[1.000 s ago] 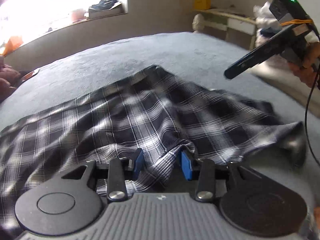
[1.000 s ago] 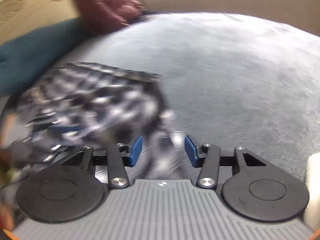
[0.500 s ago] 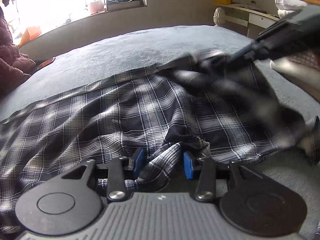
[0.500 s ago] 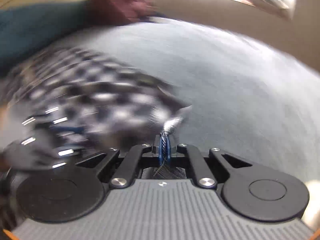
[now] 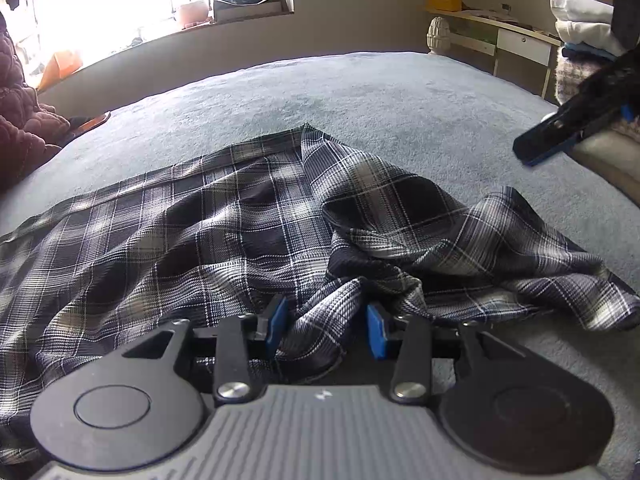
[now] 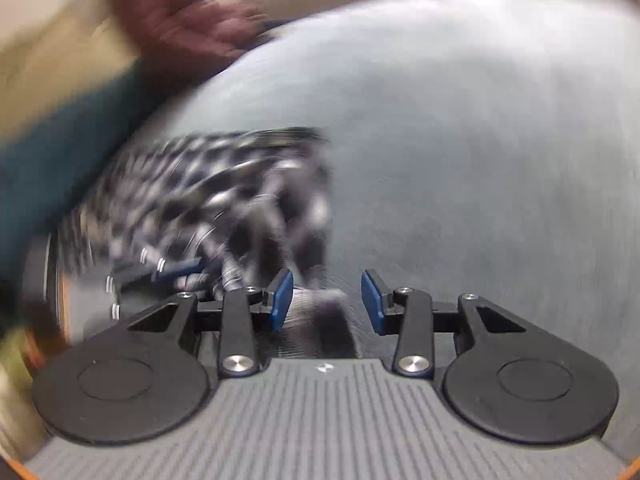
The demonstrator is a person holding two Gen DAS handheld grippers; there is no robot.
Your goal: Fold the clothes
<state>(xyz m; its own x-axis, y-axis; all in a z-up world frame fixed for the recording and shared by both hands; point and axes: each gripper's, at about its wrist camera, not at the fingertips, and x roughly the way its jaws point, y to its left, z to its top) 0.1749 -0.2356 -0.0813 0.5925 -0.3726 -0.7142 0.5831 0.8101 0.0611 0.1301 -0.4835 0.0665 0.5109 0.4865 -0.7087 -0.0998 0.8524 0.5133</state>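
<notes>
Left-wrist view is filled mostly by a grey-blue bed (image 5: 380, 92), its cover running back to a beige wall under a bright window. Spread over the near half lies a dark plaid garment (image 5: 208, 236), flat toward the left and bunched into loose folds toward the right, where one end trails off onto bare cover. A maroon quilted heap (image 5: 24, 120) sits at the far left edge, and a pale desk (image 5: 508, 36) stands beyond the bed on the right, with folded white cloth (image 5: 584, 20) piled near it. The left tongs (image 5: 326, 326) have their blue pads well apart, with a ridge of the plaid fabric rising between them but not clamped. The right tongs (image 5: 548, 142) show at the upper right of this view, above the bed and clear of the garment. In the right-wrist view, heavily blurred, the right tongs (image 6: 327, 296) stand apart, holding nothing, with the plaid garment (image 6: 216, 196) ahead and to the left.
</notes>
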